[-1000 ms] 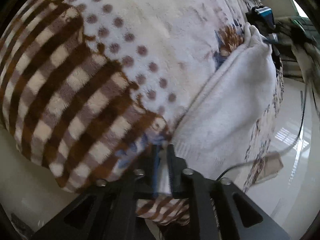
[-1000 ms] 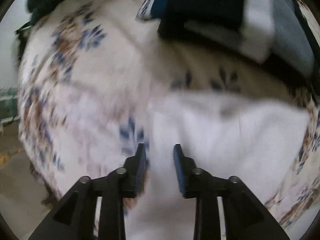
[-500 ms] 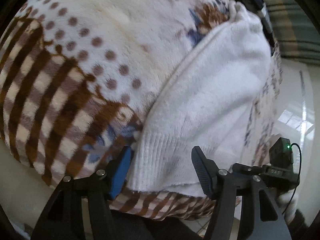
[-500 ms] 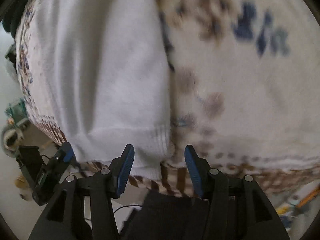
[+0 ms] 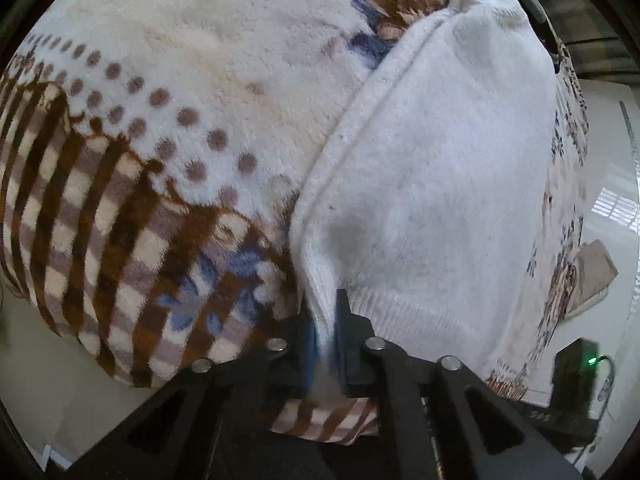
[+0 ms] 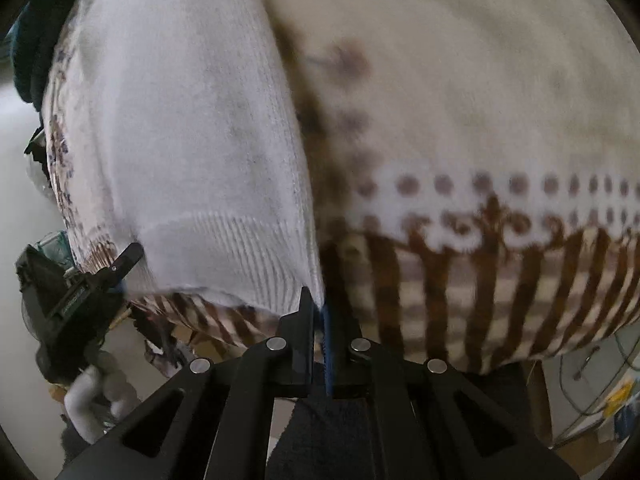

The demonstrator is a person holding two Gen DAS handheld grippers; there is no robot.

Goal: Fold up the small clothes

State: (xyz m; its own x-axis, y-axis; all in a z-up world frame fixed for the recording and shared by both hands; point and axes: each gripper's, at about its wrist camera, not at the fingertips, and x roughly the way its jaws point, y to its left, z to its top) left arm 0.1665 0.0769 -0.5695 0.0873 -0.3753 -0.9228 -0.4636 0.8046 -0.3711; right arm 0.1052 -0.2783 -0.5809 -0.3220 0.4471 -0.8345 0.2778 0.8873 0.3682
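Observation:
A white knit garment point(image 5: 432, 184) lies flat on a patterned fleece blanket point(image 5: 160, 120), its ribbed hem toward me. My left gripper point(image 5: 326, 312) is shut on the hem's left corner. In the right wrist view the same garment point(image 6: 180, 140) lies on the blanket point(image 6: 460, 120), and my right gripper point(image 6: 318, 312) is shut on the hem's right corner. The left gripper point(image 6: 120, 268) shows there at the hem's other corner.
The blanket's striped brown border point(image 6: 500, 288) hangs over the near edge. Dark clothing point(image 6: 32, 48) sits at the far left in the right wrist view. A black device with a green light point(image 5: 576, 380) and a beige cloth point(image 5: 592, 276) lie below on the pale floor.
Both grippers were open around the hem half a second ago; now both have closed on its corners. The right gripper swung from the garment's far end to the hem.

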